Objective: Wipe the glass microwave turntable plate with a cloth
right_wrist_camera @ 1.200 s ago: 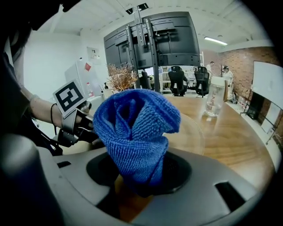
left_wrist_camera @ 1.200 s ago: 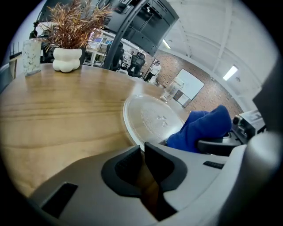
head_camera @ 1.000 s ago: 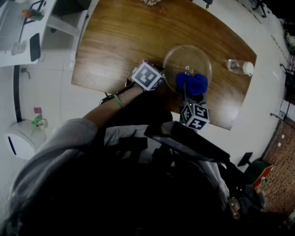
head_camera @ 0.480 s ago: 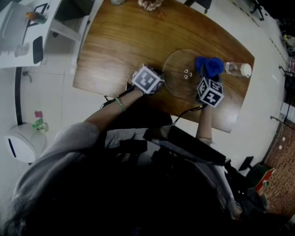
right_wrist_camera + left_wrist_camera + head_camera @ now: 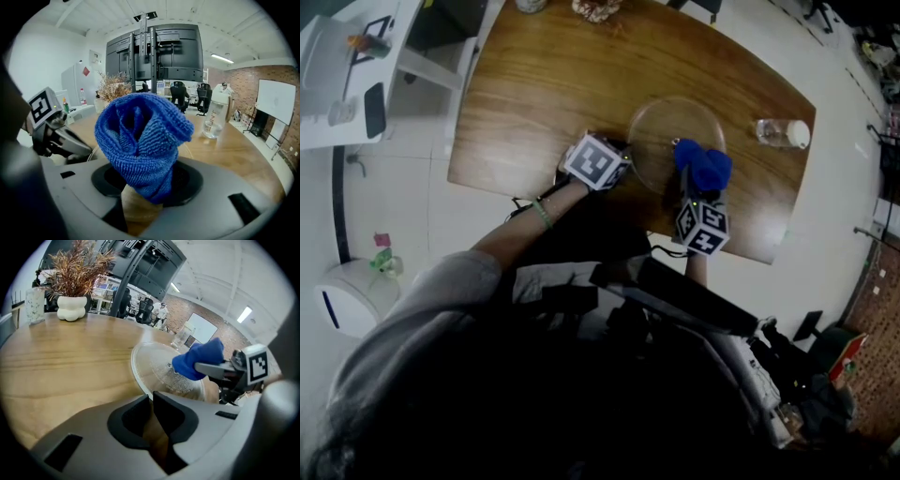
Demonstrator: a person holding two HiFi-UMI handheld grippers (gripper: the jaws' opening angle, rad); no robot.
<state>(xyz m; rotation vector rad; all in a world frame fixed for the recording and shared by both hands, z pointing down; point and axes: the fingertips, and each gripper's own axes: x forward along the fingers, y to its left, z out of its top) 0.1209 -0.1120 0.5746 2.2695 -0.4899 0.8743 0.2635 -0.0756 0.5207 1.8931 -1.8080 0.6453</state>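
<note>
The round glass plate (image 5: pixel 666 127) lies on the wooden table (image 5: pixel 525 84), toward its near right side. My left gripper (image 5: pixel 625 156) is at the plate's left rim; in the left gripper view its jaws (image 5: pixel 151 397) are closed to a thin slit over the rim of the plate (image 5: pixel 154 363). A bunched blue cloth (image 5: pixel 704 169) rests on the plate's near right part, and my right gripper (image 5: pixel 692 194) is shut on it. In the right gripper view the cloth (image 5: pixel 143 136) bulges up out of the gripper (image 5: pixel 149 186) and hides most of the plate.
A clear water bottle (image 5: pixel 784 134) lies to the right of the plate, close to the table's right edge. A dried plant in a white pot (image 5: pixel 75 287) and a glass (image 5: pixel 33 305) stand at the far side. The table's near edge runs just under both grippers.
The right gripper swept the cloth from the plate's near right out to its far right rim beside the bottle, then back to the near right. The left gripper stayed put.
</note>
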